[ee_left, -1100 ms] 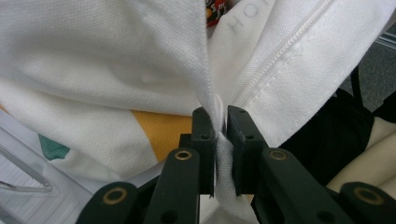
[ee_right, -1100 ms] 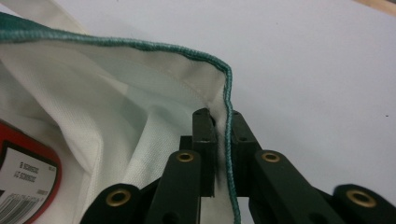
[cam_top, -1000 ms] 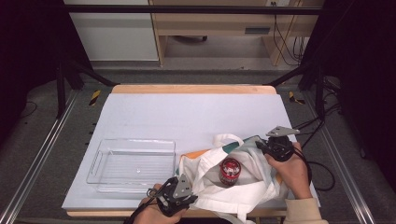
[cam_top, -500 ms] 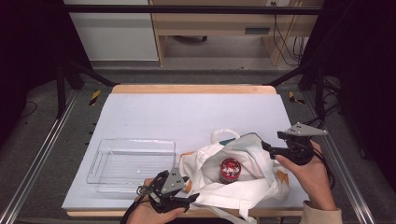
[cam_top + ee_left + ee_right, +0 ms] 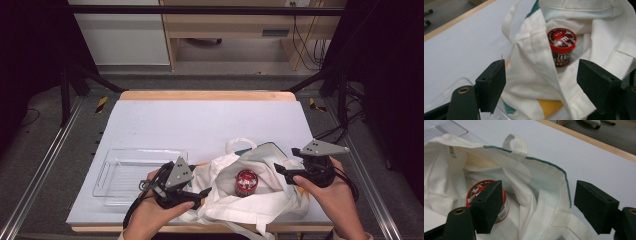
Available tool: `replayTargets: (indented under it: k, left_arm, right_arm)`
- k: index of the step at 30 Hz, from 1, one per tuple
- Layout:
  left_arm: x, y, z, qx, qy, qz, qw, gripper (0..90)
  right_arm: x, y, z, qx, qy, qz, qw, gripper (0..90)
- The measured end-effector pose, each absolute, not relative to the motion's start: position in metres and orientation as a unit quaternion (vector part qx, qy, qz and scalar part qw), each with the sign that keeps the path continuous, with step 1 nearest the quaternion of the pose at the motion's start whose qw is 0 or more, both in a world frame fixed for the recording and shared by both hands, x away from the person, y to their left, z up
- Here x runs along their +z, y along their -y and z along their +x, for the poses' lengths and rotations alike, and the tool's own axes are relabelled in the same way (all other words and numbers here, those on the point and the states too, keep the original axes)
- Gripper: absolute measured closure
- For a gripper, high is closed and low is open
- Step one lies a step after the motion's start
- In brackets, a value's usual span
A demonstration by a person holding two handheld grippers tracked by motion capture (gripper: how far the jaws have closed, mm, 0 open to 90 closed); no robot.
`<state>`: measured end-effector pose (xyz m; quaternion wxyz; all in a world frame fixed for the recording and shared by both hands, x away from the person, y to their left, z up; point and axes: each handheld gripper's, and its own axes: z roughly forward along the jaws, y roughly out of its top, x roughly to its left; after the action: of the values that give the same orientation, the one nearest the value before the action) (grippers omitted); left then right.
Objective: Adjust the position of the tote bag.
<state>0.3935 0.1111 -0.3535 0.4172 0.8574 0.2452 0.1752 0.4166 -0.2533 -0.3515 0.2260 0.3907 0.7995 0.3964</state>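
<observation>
Okay so both grippers have just let go of the white tote bag [image 5: 250,192]: a second ago each one was pinching the rim, and now the left gripper [image 5: 200,192] and the right gripper [image 5: 280,170] have lifted clear with the jaws just opened wide and nothing between them. The bag's mouth sits slumped open on the table [image 5: 200,125], and the red-lidded candy tub [image 5: 245,182] stands upright inside. I read that as the opening step done, so next I can reach in for the tub, probably to move it to the clear plastic tray [image 5: 125,172] beside the bag. The left gripper view gives me the lid's printing and a yellow patch low on the bag; the right gripper view shows the green-stitched rim and a handle loop instead.
</observation>
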Motion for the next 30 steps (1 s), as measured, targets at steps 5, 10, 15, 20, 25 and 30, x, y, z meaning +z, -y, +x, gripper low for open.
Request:
replayTargets:
  k: [5, 10, 15, 20, 25, 30]
  left_arm:
    - [-0.347, -0.097, 0.420, 0.168, -0.234, 0.868, 0.404, 23.6]
    - [-0.346, -0.073, 0.435, 0.165, -0.217, 0.878, 0.393, 23.5]
    - [-0.341, -0.049, 0.448, 0.164, -0.202, 0.888, 0.380, 22.7]
    - [-0.345, -0.036, 0.461, 0.156, -0.200, 0.895, 0.367, 22.7]
    - [-0.355, -0.030, 0.473, 0.143, -0.198, 0.905, 0.348, 23.0]
    - [-0.368, -0.025, 0.477, 0.123, -0.195, 0.917, 0.326, 29.5]
  right_arm:
    - [-0.354, 0.242, 0.415, 0.377, -0.820, 0.376, 0.210, 32.8]
    - [-0.358, 0.233, 0.410, 0.375, -0.836, 0.357, 0.185, 37.2]
    - [-0.367, 0.226, 0.408, 0.366, -0.849, 0.346, 0.159, 36.2]
    - [-0.376, 0.220, 0.403, 0.362, -0.857, 0.339, 0.136, 33.2]
    - [-0.385, 0.210, 0.395, 0.364, -0.864, 0.328, 0.116, 30.9]
    - [-0.390, 0.207, 0.387, 0.365, -0.866, 0.324, 0.108, 29.3]
